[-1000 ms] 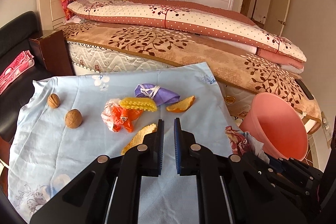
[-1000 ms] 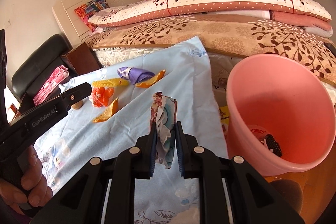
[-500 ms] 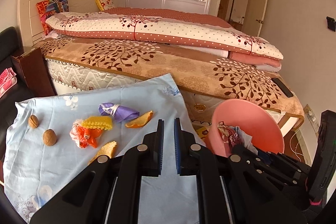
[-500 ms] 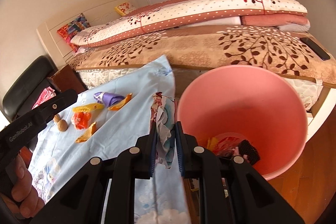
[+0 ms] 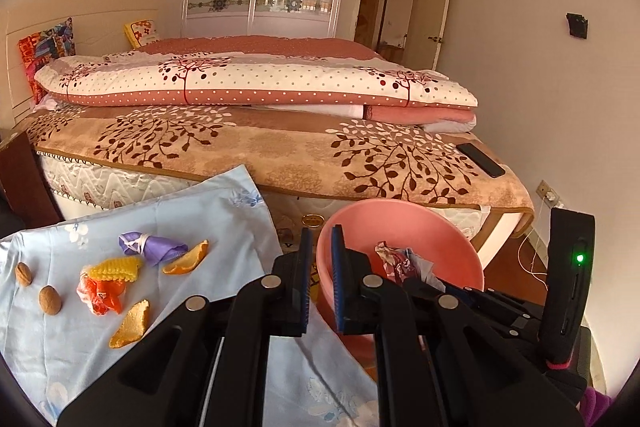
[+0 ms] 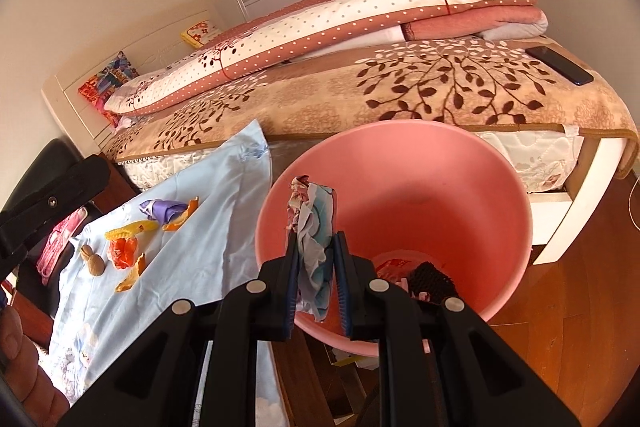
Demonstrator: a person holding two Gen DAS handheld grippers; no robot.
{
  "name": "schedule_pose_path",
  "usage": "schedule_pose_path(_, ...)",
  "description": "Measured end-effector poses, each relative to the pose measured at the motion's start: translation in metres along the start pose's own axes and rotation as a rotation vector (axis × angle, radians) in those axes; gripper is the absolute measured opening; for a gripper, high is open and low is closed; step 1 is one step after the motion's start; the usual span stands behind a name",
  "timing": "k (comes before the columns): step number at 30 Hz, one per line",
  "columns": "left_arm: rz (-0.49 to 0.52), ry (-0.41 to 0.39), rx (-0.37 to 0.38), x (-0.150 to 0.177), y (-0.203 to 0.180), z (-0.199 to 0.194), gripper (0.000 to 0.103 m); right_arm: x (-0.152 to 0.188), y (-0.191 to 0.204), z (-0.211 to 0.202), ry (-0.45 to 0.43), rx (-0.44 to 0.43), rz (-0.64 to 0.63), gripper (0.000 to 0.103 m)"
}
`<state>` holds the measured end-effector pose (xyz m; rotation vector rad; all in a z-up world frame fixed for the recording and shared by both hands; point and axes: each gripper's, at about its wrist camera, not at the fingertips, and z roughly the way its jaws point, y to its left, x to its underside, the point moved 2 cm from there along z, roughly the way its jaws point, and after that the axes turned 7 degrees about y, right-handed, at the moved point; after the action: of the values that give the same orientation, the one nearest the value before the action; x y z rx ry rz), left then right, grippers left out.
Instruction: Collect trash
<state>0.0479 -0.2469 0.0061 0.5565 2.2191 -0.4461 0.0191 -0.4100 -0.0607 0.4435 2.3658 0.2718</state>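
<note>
Right tongs [image 6: 316, 267] pinch a crumpled wrapper [image 6: 312, 227] above the near rim of the pink bin [image 6: 440, 179]; left tongs [image 5: 320, 267] are closed and empty. I'm at the drop: next I'd part the right jaws, then fetch scraps [image 5: 132, 315] left of them.

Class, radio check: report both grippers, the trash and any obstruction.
Right gripper shut on crumpled printed wrapper, above pink plastic bin. Left gripper shut, empty. Nothing in the way.

Two close wrist views angled down, sharing pink bin [image 5: 400, 227] [image 6: 400, 167], bed behind.
</note>
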Motion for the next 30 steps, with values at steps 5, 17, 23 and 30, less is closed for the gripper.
schedule_pose_path(5,-0.034,0.034,-0.035,0.012,0.019,0.005,0.009,-0.002,-0.004,-0.005,-0.012,0.005,-0.007,0.016)
schedule_pose_path(17,-0.19,0.125,-0.231,0.07,0.114,-0.004,0.044,-0.005,-0.013,0.0,-0.011,0.007,0.008,0.016)
schedule_pose_path(23,-0.251,0.175,-0.313,0.088,0.143,0.007,0.044,-0.006,-0.011,0.003,-0.002,0.003,0.004,0.016)
schedule_pose_path(30,-0.385,0.214,-0.364,0.098,0.182,0.022,0.044,-0.006,-0.01,0.005,0.003,0.006,0.001,0.016)
